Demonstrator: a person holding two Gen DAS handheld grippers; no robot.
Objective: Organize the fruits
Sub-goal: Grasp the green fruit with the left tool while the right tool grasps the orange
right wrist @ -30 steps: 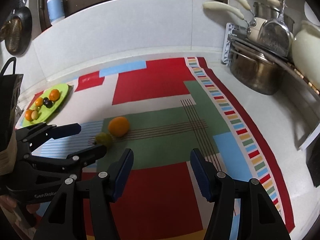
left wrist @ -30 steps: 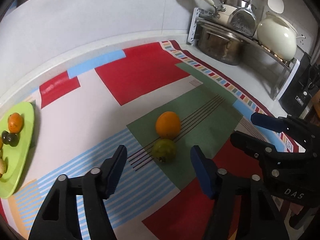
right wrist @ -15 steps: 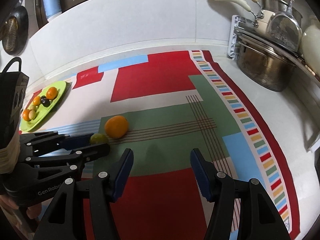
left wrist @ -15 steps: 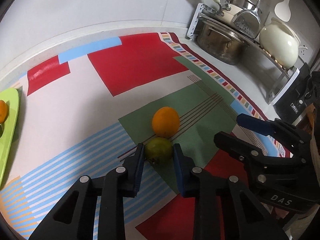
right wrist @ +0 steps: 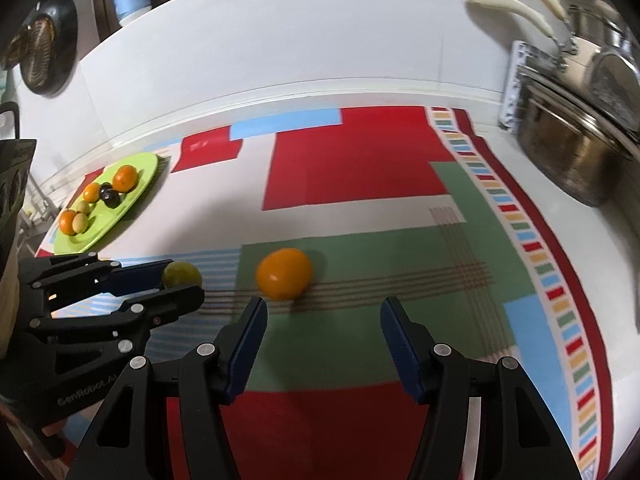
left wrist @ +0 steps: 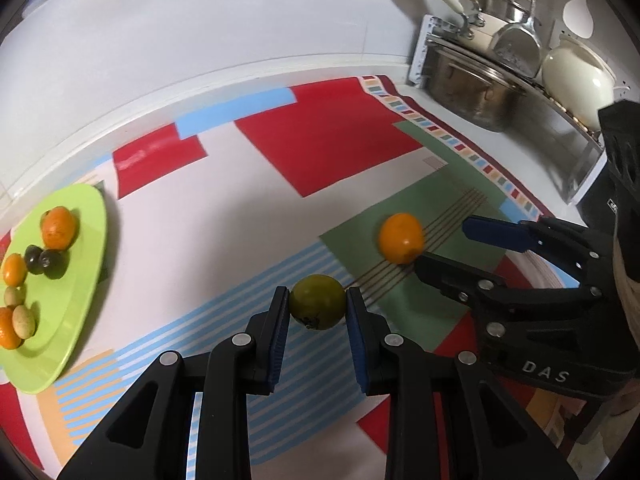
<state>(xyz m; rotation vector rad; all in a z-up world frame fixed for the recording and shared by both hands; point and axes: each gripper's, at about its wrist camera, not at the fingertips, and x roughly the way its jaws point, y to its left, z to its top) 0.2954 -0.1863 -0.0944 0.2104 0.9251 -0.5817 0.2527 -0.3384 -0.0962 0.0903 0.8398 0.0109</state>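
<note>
On patterned mat, left gripper (left wrist: 318,312) clamped on green fruit (left wrist: 317,302), right gripper (right wrist: 320,334) wide open w/ nothing held, orange (right wrist: 284,273) just ahead, green plate (right wrist: 138,164) far left.

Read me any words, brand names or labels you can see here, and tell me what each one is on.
"DAS": white letters on the body of the right tongs, seen from the left wrist.
"GenRobot.AI": faint raised letters on the body of the left tongs, seen from the right wrist.
Small label on the black appliance at right: too small to read.
</note>
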